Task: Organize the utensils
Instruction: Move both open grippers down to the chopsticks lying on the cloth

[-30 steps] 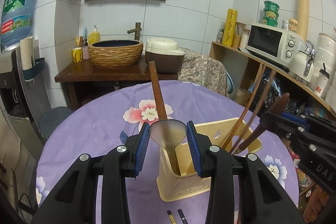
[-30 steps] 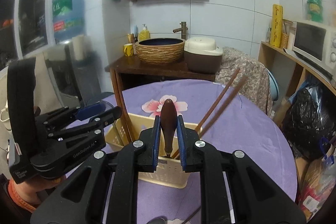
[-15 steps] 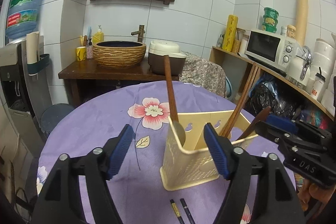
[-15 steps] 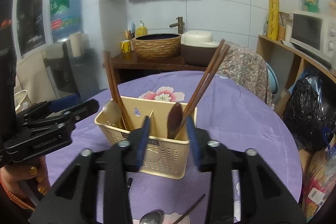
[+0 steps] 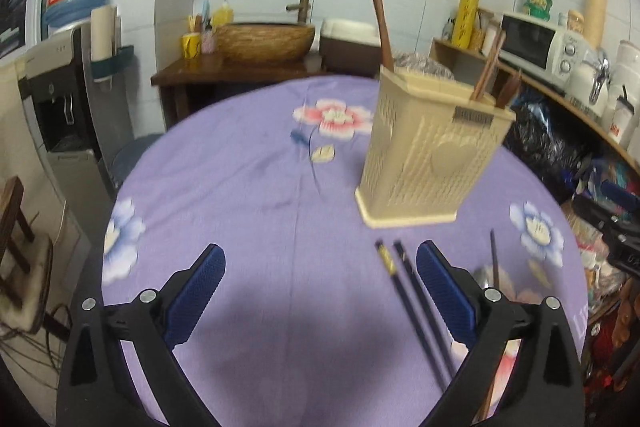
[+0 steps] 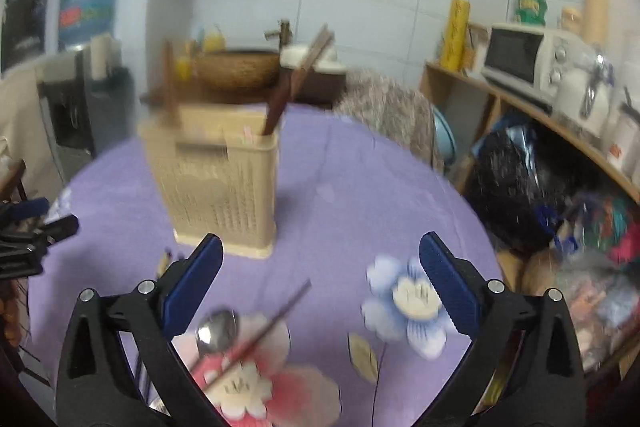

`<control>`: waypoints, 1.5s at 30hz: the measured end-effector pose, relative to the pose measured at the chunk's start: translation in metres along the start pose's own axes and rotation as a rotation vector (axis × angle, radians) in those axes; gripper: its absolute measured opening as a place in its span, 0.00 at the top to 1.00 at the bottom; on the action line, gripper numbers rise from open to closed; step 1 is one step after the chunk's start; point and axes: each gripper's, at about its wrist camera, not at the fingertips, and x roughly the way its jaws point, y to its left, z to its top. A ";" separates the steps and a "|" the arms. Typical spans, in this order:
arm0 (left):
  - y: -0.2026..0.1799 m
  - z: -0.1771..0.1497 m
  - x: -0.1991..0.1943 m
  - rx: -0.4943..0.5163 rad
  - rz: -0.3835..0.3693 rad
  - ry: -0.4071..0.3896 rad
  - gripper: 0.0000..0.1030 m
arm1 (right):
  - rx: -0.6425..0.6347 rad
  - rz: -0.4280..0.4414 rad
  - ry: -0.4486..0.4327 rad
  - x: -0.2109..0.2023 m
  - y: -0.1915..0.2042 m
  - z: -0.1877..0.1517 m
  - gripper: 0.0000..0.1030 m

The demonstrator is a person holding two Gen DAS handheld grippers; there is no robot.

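A beige slotted utensil holder (image 5: pixel 432 155) (image 6: pixel 224 179) stands on the purple cloth. A wooden handle (image 5: pixel 382 27) sticks up from its left side, and brown chopsticks (image 5: pixel 486 67) (image 6: pixel 296 83) from its right. My left gripper (image 5: pixel 319 259) hangs low in front of the holder, its jaws opening wide and gripping nothing. Two dark chopsticks (image 5: pixel 416 291) lie on the cloth just inside its right finger. My right gripper (image 6: pixel 320 247) is also opening wide and holds nothing. Below it lie a metal spoon (image 6: pixel 218 325) and a thin brown chopstick (image 6: pixel 272 323).
The round table (image 5: pixel 240 187) drops off at its left and near edges. Behind it stands a wooden stand with a woven basin (image 5: pixel 264 41). A shelf with a microwave (image 5: pixel 536 47) runs along the right, and a water dispenser (image 5: pixel 60 99) stands on the left.
Both grippers have opened and let go of the utensils, which now stand in the holder. Both have drawn back and down toward the loose utensils on the cloth.
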 end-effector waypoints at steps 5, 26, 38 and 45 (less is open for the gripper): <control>0.001 -0.035 0.002 0.026 0.069 0.064 0.07 | -0.004 0.043 0.179 0.014 0.017 -0.046 0.06; -0.011 -0.060 0.001 0.066 0.104 0.106 0.05 | -0.149 0.041 0.386 0.035 0.073 -0.078 0.06; -0.022 -0.061 0.005 0.062 0.048 0.144 0.05 | -0.168 -0.061 0.418 0.026 0.031 -0.087 0.06; -0.054 -0.067 0.019 0.114 -0.047 0.212 0.20 | -0.109 -0.042 0.366 0.023 0.020 -0.092 0.06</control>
